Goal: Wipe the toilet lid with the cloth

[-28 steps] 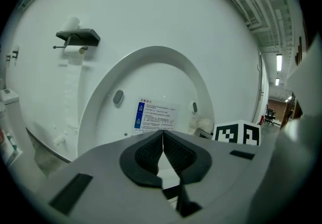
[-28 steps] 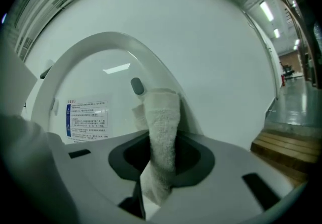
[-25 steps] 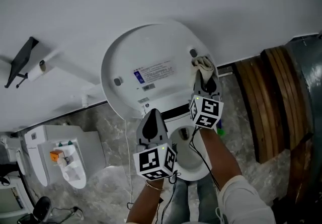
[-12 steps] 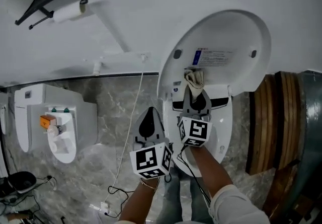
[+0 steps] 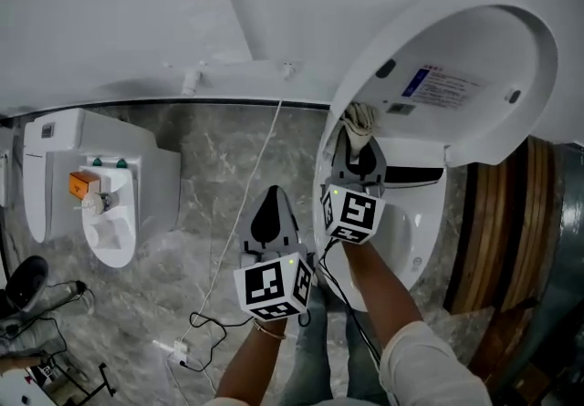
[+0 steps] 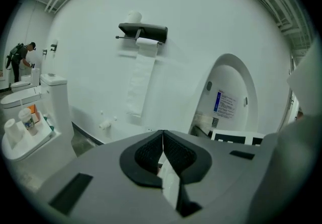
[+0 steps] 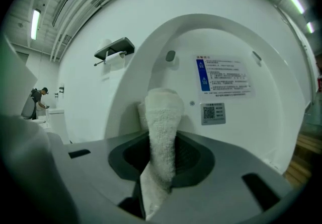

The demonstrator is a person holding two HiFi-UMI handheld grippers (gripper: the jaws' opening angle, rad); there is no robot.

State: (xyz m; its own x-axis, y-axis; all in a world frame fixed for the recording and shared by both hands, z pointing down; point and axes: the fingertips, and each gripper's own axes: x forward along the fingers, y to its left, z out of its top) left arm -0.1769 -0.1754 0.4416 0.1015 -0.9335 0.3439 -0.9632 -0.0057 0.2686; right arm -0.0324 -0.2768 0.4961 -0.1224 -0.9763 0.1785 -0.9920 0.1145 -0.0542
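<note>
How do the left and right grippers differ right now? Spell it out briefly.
The left gripper is shut on nothing; the right gripper is shut on the cloth. The left gripper hangs over the floor, beside the toilet; the right gripper points its cloth at the raised lid, near its lower edge. Both have their jaws closed, and each carries a marker cube.

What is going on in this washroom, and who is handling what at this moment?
A person holds a gripper in each hand. The right gripper has its fingers shut on a rolled off-white terry cloth. The cloth's tip is up at the lower inner face of the raised white plastic toilet lid, left of its blue label; whether it touches is unclear. The left gripper hangs to the side over the grey marble floor, fingers together and empty.
</note>
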